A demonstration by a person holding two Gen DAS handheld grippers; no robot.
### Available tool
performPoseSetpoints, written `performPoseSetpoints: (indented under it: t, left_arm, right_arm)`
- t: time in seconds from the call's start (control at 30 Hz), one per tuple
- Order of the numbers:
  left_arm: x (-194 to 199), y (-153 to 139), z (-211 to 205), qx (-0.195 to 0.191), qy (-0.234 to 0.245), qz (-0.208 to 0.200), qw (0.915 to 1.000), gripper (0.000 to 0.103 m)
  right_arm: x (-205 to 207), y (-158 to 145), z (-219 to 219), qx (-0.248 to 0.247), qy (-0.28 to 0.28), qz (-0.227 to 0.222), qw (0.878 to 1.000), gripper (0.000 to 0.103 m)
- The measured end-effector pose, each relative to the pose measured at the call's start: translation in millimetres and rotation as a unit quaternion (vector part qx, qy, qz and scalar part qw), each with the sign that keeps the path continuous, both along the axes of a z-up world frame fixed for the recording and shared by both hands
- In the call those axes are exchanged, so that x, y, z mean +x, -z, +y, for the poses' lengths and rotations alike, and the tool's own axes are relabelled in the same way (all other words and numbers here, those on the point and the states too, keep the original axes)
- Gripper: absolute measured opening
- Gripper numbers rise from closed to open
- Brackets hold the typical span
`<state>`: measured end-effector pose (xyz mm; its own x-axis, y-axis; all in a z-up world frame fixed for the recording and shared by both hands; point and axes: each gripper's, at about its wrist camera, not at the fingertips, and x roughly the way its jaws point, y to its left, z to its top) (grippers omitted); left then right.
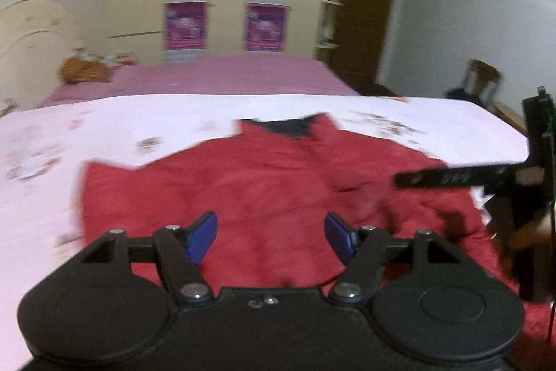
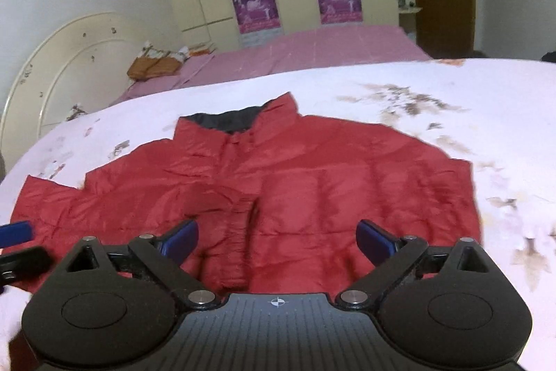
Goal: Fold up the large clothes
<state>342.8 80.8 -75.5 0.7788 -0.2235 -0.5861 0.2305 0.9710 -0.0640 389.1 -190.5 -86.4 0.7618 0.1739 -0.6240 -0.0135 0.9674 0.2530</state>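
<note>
Two grippers tilt down over one red jacket (image 2: 285, 183): the left gripper (image 1: 271, 237) has jaws partly apart, the right gripper (image 2: 277, 242) has jaws wide, nothing between either pair. The jacket lies flat mid-bedspread (image 2: 486, 99), collar toward the far edge; beyond, four purple posters (image 2: 255, 7)
</note>
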Motion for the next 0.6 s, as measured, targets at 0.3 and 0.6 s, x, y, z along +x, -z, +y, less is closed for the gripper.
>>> performPoseSetpoints:
  t: [0.3,0.6]
  left_arm:
    - [-35.0,30.0,64.0,0.047,-0.108,0.047,0.9920,0.068]
    - [-2.7,53.5,35.8,0.106,-0.092,0.030,0.9896,0.061]
  right_arm:
    - [31.8,25.3,26.2,0.038,-0.057,0.069,0.995,0.084]
    - [20.4,-11.2,-0.2,0.045,-0.038,0.008,0.998,0.021]
